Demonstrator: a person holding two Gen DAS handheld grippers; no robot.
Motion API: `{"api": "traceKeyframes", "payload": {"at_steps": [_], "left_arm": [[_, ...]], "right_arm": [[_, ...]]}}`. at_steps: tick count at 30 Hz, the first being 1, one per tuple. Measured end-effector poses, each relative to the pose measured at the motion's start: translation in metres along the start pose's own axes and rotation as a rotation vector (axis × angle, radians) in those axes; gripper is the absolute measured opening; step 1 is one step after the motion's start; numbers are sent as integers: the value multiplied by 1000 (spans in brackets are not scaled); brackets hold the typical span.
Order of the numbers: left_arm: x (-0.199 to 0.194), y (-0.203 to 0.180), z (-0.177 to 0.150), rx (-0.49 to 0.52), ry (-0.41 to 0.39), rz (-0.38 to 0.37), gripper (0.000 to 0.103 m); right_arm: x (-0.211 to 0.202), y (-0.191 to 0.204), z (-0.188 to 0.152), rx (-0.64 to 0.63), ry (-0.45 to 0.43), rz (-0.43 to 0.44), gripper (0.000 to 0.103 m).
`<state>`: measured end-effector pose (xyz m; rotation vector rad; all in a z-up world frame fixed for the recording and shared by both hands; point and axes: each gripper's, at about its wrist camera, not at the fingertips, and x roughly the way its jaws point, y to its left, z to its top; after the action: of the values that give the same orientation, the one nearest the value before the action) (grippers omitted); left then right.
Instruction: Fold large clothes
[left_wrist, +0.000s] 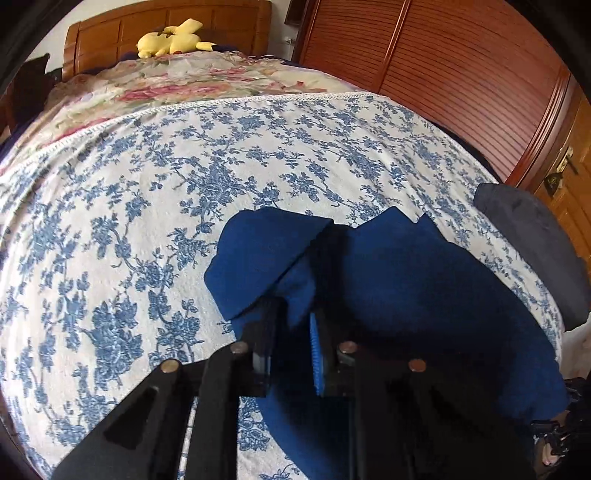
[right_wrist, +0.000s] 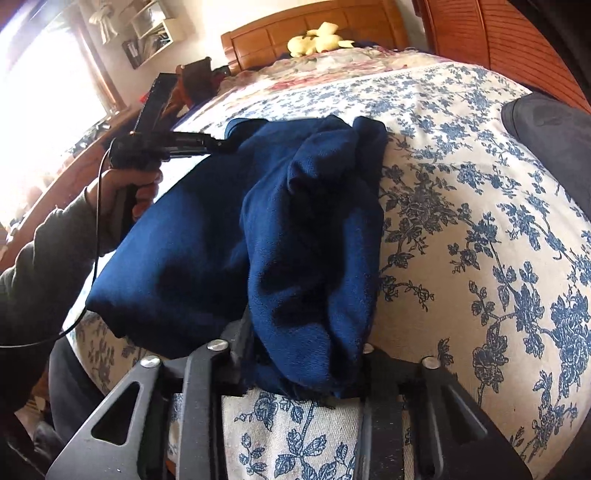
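A dark blue garment (left_wrist: 406, 288) lies bunched on the blue-flowered bedcover (left_wrist: 147, 221). My left gripper (left_wrist: 295, 291) is shut on a fold of it, with cloth pinched between its fingers. In the right wrist view the same garment (right_wrist: 192, 240) spreads across the bedcover (right_wrist: 461, 221) near the bed's edge. There a hand (right_wrist: 125, 192) holds the left gripper (right_wrist: 221, 142), which bites the garment's far left edge. My right gripper (right_wrist: 303, 343) is shut on a thick roll of the blue cloth, which hides its fingertips.
A dark grey cloth item (left_wrist: 535, 236) (right_wrist: 554, 122) lies at the bed's right side. A yellow plush toy (left_wrist: 170, 38) rests by the wooden headboard (left_wrist: 221, 26), on a pink-flowered quilt (left_wrist: 166, 85). A slatted wooden wardrobe (left_wrist: 443, 74) stands to the right.
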<state>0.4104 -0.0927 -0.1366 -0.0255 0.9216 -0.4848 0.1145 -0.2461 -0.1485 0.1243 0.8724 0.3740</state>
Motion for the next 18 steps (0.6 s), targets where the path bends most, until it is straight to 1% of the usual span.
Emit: {"api": "traceKeyframes", "payload": {"at_steps": [2, 4, 6, 12, 14, 16, 18], "left_arm": [[-4, -3, 1, 15, -8, 22, 6], [-12, -4, 3, 17, -21, 37, 5], [-26, -8, 5, 22, -47, 60, 4], [-66, -26, 18, 39, -134, 102, 3], [-79, -36, 23, 50, -168, 111, 3], [-87, -44, 29, 50, -185, 108, 3], [-92, -59, 34, 74, -201, 114, 3]], "right_arm": [[-4, -1, 1, 5, -26, 22, 18], [-11, -8, 3, 35, -59, 64, 15], [-16, -10, 6, 44, -79, 83, 14], [-42, 4, 23, -45, -174, 77, 12], [-51, 1, 31, -50, -197, 73, 12], [-60, -6, 36, -56, -223, 66, 12], [-70, -13, 41, -65, -246, 55, 12]]}}
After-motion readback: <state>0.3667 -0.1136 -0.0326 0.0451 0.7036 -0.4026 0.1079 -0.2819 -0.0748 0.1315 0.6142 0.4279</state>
